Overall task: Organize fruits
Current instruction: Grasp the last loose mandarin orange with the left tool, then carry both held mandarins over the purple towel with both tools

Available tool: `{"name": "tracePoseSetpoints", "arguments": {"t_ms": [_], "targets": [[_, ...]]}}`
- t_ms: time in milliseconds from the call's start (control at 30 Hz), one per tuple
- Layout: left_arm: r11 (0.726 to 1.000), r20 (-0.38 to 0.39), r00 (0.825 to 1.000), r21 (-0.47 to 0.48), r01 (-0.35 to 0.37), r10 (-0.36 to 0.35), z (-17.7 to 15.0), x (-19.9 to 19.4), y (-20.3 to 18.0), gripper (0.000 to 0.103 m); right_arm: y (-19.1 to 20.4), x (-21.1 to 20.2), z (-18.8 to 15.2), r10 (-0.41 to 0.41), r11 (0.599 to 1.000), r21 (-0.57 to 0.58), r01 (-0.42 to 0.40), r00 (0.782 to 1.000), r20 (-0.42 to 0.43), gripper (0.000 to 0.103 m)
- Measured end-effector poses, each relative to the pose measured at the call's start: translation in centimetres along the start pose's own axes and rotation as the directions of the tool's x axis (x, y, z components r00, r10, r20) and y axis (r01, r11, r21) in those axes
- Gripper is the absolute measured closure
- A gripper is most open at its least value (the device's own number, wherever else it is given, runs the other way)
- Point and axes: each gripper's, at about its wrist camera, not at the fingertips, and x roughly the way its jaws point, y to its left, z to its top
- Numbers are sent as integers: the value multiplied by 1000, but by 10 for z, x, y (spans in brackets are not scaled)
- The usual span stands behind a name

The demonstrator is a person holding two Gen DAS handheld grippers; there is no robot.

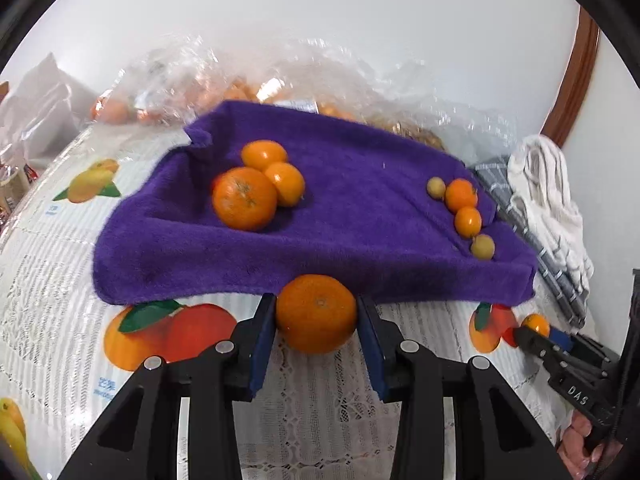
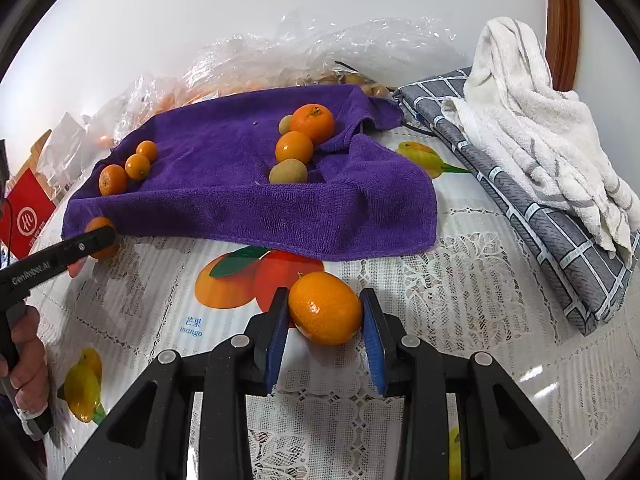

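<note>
My left gripper (image 1: 317, 316) is shut on a large orange (image 1: 316, 314), held just above the tablecloth at the front edge of the purple towel (image 1: 340, 240). My right gripper (image 2: 325, 312) is shut on a small orange kumquat (image 2: 325, 309), near the towel's (image 2: 224, 204) right front corner. On the towel, a group of three oranges (image 1: 245, 198) lies at the left. A row of small fruits (image 1: 467, 221) lies at the right: two orange, two yellowish. The right gripper also shows in the left wrist view (image 1: 538, 330), and the left gripper in the right wrist view (image 2: 100, 240).
Clear plastic bags (image 1: 248, 80) with more fruit lie behind the towel. A grey checked cloth (image 2: 540, 216) with a white towel (image 2: 532, 128) on it lies at the right. A red box (image 2: 28, 216) stands at the far left. The tablecloth (image 2: 460, 280) is lace with fruit prints.
</note>
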Motion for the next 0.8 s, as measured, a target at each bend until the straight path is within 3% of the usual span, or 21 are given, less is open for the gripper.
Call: {"name": "tracePoseSetpoints", "arguments": {"t_ms": [167,433,800], "targets": [[1000,41,999,-3,-2,3,2,-6,-1,65,-2,-3,-1,11,1000,8,-12,1000,17,68],[996,72,997,-88,-2,9,8,-13,17,65,-1,-6,-1,1,1000,14,-2,1000,28,68],[994,122,991,-106,-36,49,9,-22,25,65,-4,-11,-4,15,999,38,-18,998,56,68]]}}
